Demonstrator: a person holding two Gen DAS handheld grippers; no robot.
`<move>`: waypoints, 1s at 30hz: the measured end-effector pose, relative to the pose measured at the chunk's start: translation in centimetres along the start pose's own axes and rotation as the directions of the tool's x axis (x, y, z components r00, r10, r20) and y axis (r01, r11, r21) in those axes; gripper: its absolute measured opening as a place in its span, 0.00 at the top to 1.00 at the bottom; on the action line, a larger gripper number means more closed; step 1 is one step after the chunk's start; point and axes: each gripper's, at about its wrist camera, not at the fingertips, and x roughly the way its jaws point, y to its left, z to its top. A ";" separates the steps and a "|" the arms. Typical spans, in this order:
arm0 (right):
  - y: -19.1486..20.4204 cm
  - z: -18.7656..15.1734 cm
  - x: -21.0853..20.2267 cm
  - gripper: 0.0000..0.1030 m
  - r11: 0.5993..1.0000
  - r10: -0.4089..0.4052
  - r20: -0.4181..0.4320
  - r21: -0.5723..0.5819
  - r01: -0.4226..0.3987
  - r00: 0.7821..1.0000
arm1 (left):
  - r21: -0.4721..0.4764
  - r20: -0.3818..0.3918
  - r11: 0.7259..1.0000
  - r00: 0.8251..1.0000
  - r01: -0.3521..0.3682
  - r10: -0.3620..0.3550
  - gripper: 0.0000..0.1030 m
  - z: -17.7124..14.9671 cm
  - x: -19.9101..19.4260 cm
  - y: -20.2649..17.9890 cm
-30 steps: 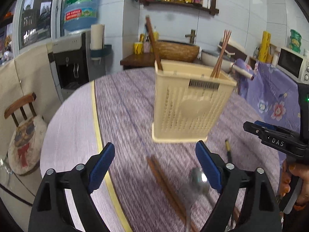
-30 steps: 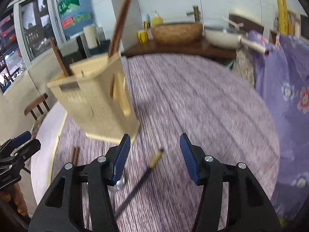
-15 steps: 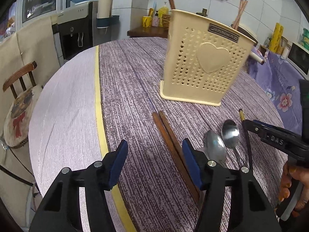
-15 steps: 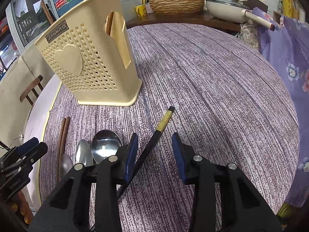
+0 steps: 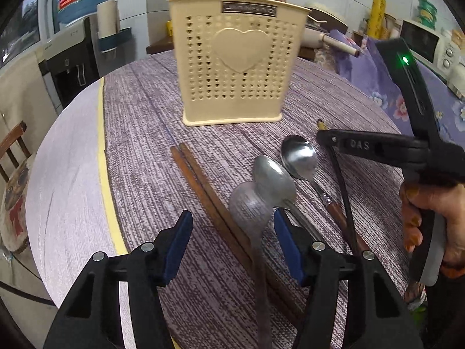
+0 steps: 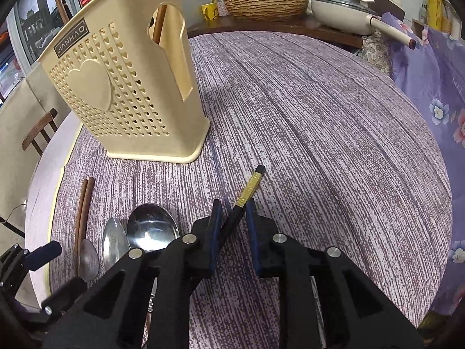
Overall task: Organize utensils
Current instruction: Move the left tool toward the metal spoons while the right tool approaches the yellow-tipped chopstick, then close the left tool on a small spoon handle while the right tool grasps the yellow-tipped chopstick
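We see the right gripper [image 6: 234,229] lower than a second ago and its jaws have just been closing: they now stand narrow around the black chopstick with a gold band [image 6: 247,195], whose shaft runs between the blue pads. We cannot tell whether the pads already press on it; the chopstick lies on the purple woven tablecloth [image 6: 319,133].

The left gripper [image 5: 232,244] has also come down toward the table. Its jaws, wide a second ago, have narrowed to a middling gap and stand open over the nearest of three metal spoons [image 5: 250,206] and the pair of brown wooden chopsticks [image 5: 200,180], with no pad touching either.

The cream perforated plastic utensil holder with a heart on its front [image 5: 235,67] stands upright on the cloth beyond the utensils, as before, with brown chopsticks poking from its top. From the left camera it now looks nearer and squarer than a second ago. A hand [image 5: 430,212] grips the right gripper's handle at the right edge.
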 end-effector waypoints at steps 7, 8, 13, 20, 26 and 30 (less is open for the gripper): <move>-0.2 0.1 0.1 0.83 1.000 0.027 0.002 0.015 -0.027 1.000 | 0.048 -0.029 0.999 1.000 -0.004 0.006 0.44 0.2 1.1 -1.2; -0.3 0.1 0.1 0.83 0.999 0.030 0.002 0.016 -0.030 1.000 | 0.052 -0.031 0.999 1.000 -0.003 0.005 0.44 0.3 1.2 -1.3; -0.3 0.0 0.1 0.83 0.999 0.036 0.005 0.021 -0.036 0.999 | 0.086 -0.030 0.996 0.999 -0.020 0.022 0.47 0.6 1.7 -1.7; -0.3 0.1 0.1 0.83 0.999 0.037 0.004 0.018 -0.037 0.999 | 0.107 -0.034 0.994 0.999 -0.020 0.024 0.54 1.2 2.3 -1.6; -0.1 0.0 0.1 0.83 0.999 0.041 0.004 0.016 -0.041 0.999 | 0.105 -0.030 0.994 0.999 -0.035 0.038 0.66 1.5 2.4 -1.6; -0.2 0.1 0.1 0.84 0.999 0.046 0.004 0.024 -0.046 0.999 | 0.094 -0.033 0.995 0.999 -0.026 0.029 0.66 1.6 2.4 -1.4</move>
